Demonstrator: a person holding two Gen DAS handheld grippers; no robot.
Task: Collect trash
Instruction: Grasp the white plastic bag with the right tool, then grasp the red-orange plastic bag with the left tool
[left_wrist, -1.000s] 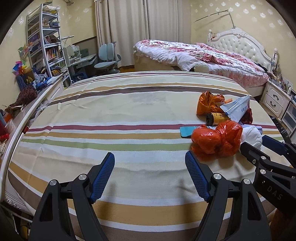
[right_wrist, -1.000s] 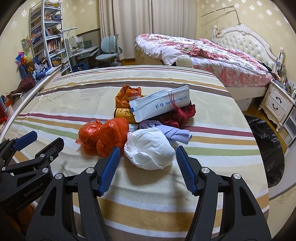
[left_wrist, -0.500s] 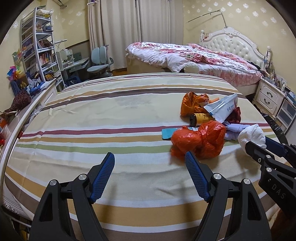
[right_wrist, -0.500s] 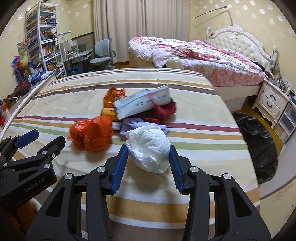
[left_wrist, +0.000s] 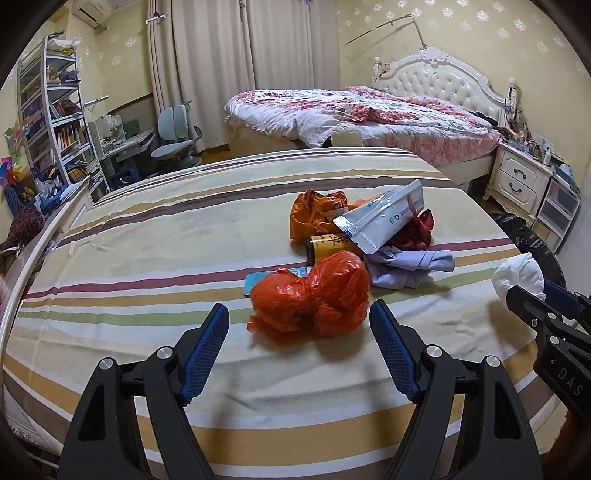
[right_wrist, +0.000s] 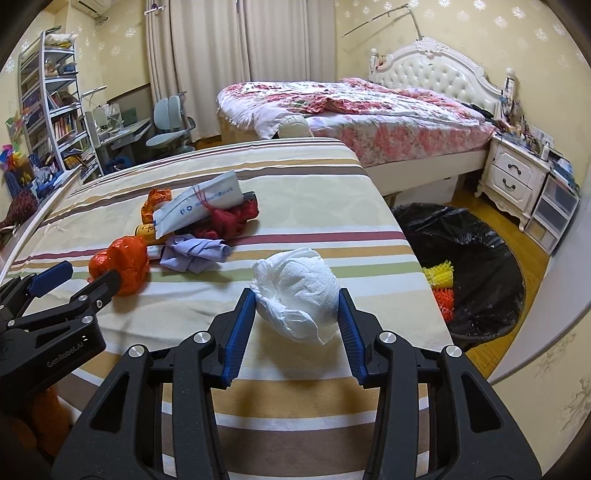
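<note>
My right gripper is shut on a crumpled white paper wad and holds it above the striped bed near its right edge; the wad also shows in the left wrist view. My left gripper is open, its jaws on either side of an orange plastic bag, close in front of it. Behind lie a lilac cloth, a yellow can, a white-blue pouch, a second orange bag and a red net.
A bin lined with a black bag stands on the floor right of the bed and holds yellow and orange items. A floral bed, a white nightstand, shelves and a desk chair stand further off.
My right gripper closed on the white wad, lifted it and carried it right toward the bed's edge. My left gripper swung right so the orange bag now sits between its open jaws.
</note>
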